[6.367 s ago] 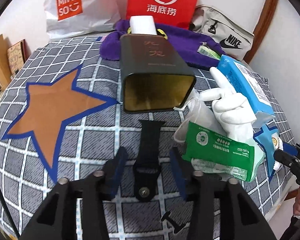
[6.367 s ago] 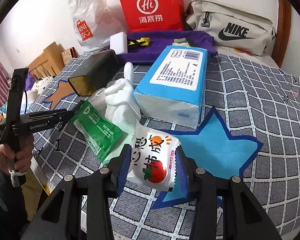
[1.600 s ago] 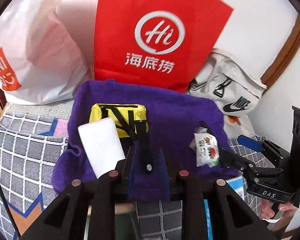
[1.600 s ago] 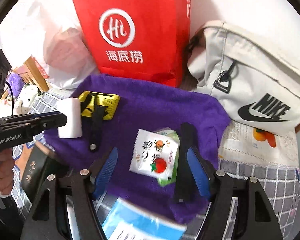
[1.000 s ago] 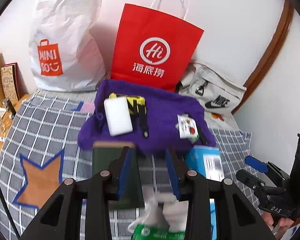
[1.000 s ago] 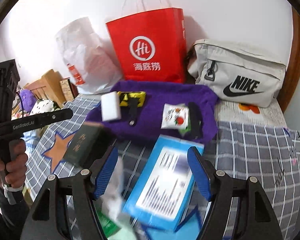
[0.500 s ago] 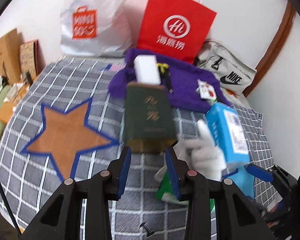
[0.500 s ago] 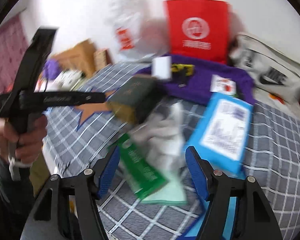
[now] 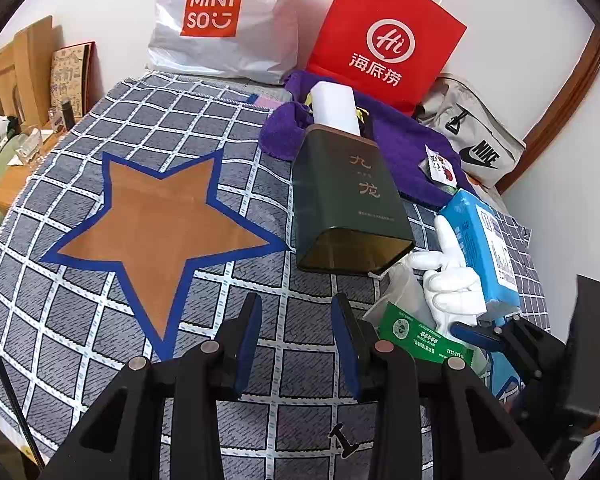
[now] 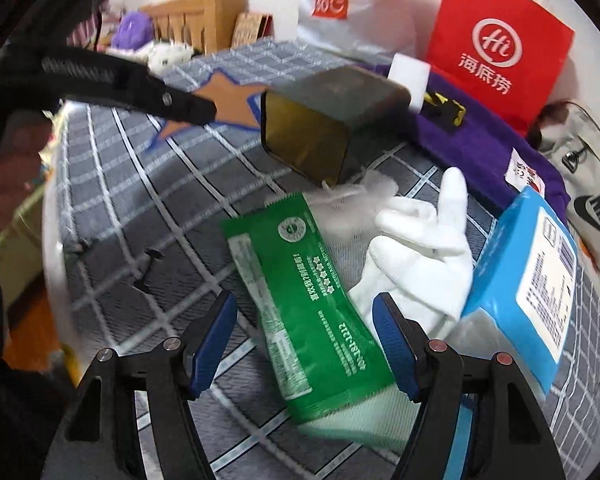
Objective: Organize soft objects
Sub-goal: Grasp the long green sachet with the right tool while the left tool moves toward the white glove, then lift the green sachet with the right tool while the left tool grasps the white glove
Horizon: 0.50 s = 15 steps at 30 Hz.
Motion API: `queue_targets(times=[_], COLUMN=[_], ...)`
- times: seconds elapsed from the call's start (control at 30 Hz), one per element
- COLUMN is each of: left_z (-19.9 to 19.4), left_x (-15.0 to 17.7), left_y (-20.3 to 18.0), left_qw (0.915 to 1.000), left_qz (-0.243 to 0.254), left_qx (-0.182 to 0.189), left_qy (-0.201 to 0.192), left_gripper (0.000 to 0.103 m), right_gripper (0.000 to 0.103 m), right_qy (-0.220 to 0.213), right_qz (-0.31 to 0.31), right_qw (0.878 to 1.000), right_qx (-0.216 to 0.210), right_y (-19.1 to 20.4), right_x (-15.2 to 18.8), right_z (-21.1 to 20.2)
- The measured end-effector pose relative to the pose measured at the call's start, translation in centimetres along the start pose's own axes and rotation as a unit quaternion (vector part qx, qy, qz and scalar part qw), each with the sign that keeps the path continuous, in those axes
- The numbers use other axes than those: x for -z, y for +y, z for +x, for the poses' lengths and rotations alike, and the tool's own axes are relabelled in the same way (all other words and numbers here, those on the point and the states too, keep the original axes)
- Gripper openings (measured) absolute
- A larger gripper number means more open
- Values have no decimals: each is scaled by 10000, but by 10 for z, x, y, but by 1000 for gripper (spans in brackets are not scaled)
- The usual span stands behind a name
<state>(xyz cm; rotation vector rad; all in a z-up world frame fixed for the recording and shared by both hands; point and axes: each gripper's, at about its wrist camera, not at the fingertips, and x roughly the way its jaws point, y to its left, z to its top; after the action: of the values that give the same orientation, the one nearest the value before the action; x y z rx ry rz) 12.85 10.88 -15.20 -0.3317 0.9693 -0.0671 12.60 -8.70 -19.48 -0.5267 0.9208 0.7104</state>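
My left gripper (image 9: 296,320) is open and empty above the checked bedspread (image 9: 100,300), just short of the dark green tin box (image 9: 348,200) lying on its side. My right gripper (image 10: 304,312) is open, its blue pads on either side of a green packet (image 10: 308,300) without touching it. A white glove (image 10: 420,256) and a blue tissue pack (image 10: 528,284) lie to the packet's right. On the purple towel (image 9: 404,144) at the back lie a white block (image 9: 336,108), a yellow pouch (image 10: 444,106) and a tomato snack packet (image 9: 440,166).
A red paper bag (image 9: 384,40), a white Miniso bag (image 9: 220,24) and a grey Nike bag (image 9: 476,148) line the wall. A brown star (image 9: 156,220) is printed on the bedspread's left half. Wooden furniture (image 9: 16,64) stands past the left edge.
Both grippers have pulled back and down from the purple towel to the near items. The right one has rolled and now hangs over the green packet. The snack packet stays on the towel.
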Motion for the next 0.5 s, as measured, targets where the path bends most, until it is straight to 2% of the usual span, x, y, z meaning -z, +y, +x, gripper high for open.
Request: queue_targets(times=[0.07,0.1,0.2,0.4,0.5], left_z=[2,3,3,2,-1], left_x=[0,0,-1,1,4], left_y=[-1,-1,-1,-5,-11], left_qw=[10000,10000,10000,9999,9999], left_qz=[26,40,48,62,103], left_qx=[22,29,44,43,19], left_qy=[29,41,59,99,109], left_gripper=[34,34,34,34,34], right_gripper=[60,48,42,42,42], right_qy=[64,54,-129,-521,-665], right_qz=[-103,-145,7,465,643], right_qw=[9999,9998,9998,9954,9933], right_qx=[-45,-100,-171,-656,-696], right_y=[3,5,2,-2,-4], right_x=[0,0,1,6,12], right_z=[3,2,-9,-33,-43])
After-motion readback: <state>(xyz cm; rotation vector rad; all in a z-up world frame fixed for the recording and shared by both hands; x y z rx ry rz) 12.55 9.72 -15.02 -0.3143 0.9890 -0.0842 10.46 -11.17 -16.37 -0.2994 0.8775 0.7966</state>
